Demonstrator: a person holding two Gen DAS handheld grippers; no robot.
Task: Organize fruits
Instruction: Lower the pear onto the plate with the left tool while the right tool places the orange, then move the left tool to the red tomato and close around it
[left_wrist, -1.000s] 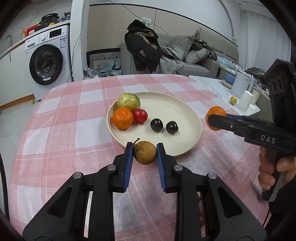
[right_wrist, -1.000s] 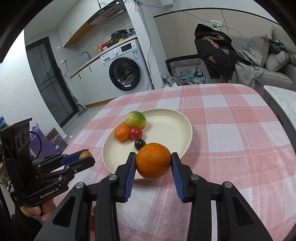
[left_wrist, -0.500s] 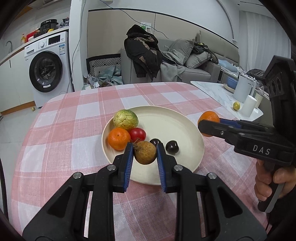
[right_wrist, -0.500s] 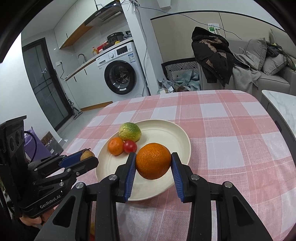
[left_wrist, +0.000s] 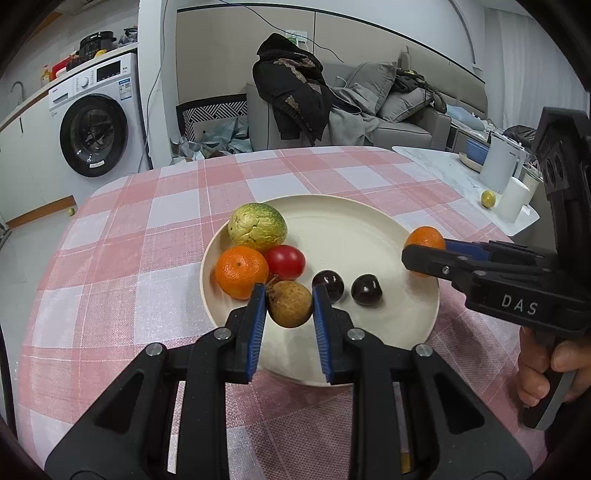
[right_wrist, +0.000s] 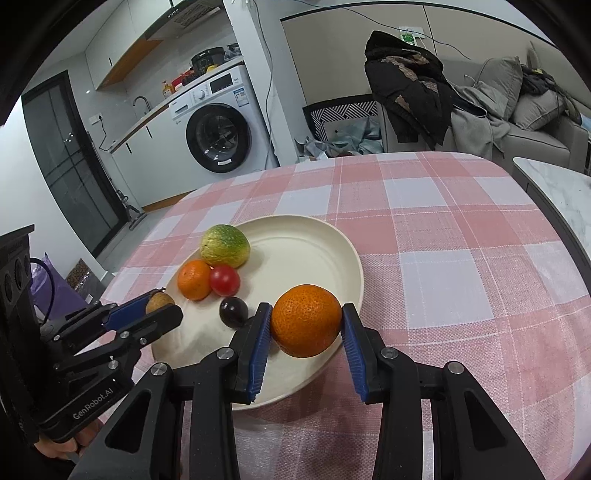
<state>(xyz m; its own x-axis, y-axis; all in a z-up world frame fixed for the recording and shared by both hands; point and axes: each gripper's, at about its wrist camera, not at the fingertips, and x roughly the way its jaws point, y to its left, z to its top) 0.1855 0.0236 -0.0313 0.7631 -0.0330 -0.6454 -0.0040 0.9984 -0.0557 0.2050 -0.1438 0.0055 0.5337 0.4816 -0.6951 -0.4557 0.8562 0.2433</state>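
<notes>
A cream plate (left_wrist: 354, 221) (right_wrist: 295, 229) sits on the pink checked tablecloth (left_wrist: 122, 288). On it lie a green-yellow fruit (left_wrist: 256, 227), a mandarin (left_wrist: 242, 271), a red tomato (left_wrist: 285, 261) and two dark plums (left_wrist: 328, 286) (left_wrist: 366, 291). My left gripper (left_wrist: 290, 304) (right_wrist: 162, 310) is shut on a small brown pear (left_wrist: 290, 303), held over the plate's near left part. My right gripper (right_wrist: 306, 320) (left_wrist: 417, 254) is shut on an orange (right_wrist: 306, 320) (left_wrist: 424, 240), held over the plate's right rim.
A person's hand (left_wrist: 546, 369) grips the right tool's handle. A white side table (left_wrist: 461, 177) with cups and a small yellow fruit (left_wrist: 488, 199) stands at the right. Beyond the table are a washing machine (left_wrist: 92, 122) and a sofa with clothes (left_wrist: 332, 99).
Both grippers have moved forward and slightly down over the plate, each still holding its fruit. The pear now hangs above the plate instead of before its rim.
</notes>
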